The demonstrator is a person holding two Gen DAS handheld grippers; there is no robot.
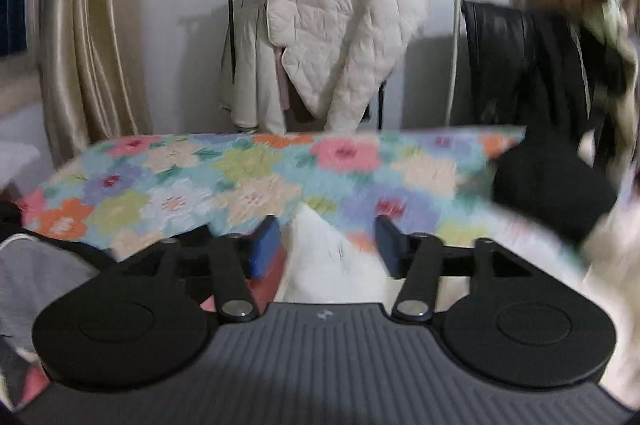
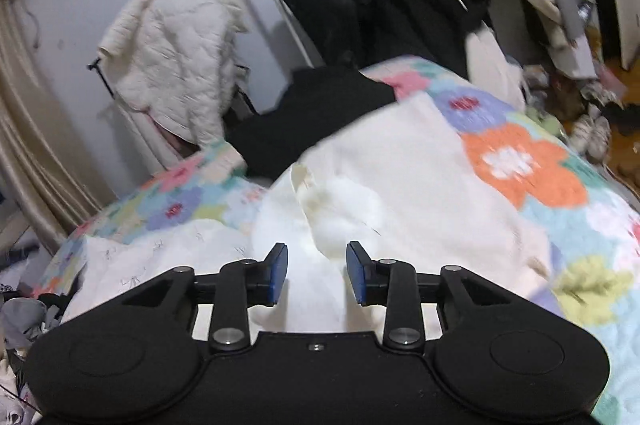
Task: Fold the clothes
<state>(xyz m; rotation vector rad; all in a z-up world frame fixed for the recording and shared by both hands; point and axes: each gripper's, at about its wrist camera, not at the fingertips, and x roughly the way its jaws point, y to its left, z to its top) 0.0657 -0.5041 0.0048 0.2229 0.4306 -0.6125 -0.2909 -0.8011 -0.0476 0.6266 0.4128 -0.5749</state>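
A white garment lies crumpled on the floral bedspread. My right gripper hovers low over its near part, open, with the blue pads apart and white cloth below the gap. In the left wrist view a peak of the same white garment rises between the fingers of my left gripper, which stands open with its pads wide on either side of the cloth. I cannot tell whether the pads touch it. Both views are motion-blurred.
A black garment lies at the bed's far edge. A cream quilted jacket hangs on a rack against the wall. Dark jackets hang on the right, a beige curtain on the left. Grey clothing lies near left.
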